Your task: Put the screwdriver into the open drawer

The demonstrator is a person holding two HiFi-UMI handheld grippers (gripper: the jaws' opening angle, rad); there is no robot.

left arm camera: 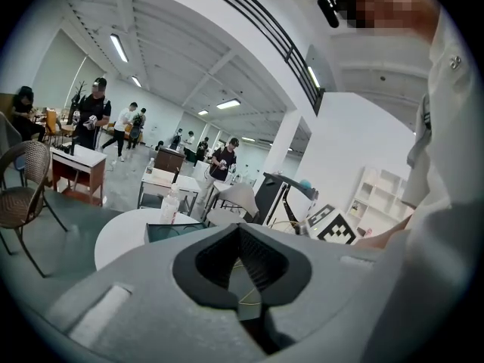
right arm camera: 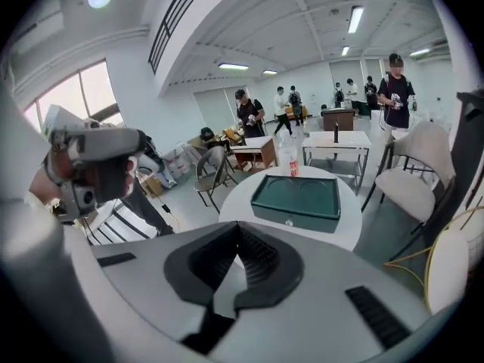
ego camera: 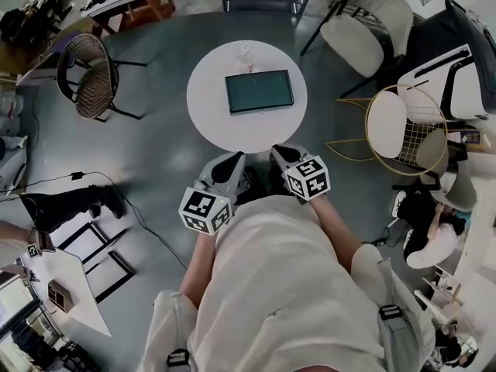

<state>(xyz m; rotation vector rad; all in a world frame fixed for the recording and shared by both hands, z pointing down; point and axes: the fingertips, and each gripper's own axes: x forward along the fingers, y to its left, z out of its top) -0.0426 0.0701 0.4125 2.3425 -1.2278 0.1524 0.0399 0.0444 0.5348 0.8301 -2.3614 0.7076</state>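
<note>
Two grey hand-held tools, the left gripper [ego camera: 229, 163] and the right gripper [ego camera: 284, 156], are side by side close to the person's body. Each has its jaws pressed together with nothing between them. Ahead of both, a flat dark green drawer box [ego camera: 259, 91] sits on a round white table [ego camera: 208, 103], its knobbed front facing the grippers.

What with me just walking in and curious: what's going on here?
A person in pale clothes stands at a round white table, holding both tools near the body. The left hand-held gripper and the right hand-held gripper are shut and empty. On the table sit a dark green flat box and a clear plastic bottle. No screwdriver shows.
</note>
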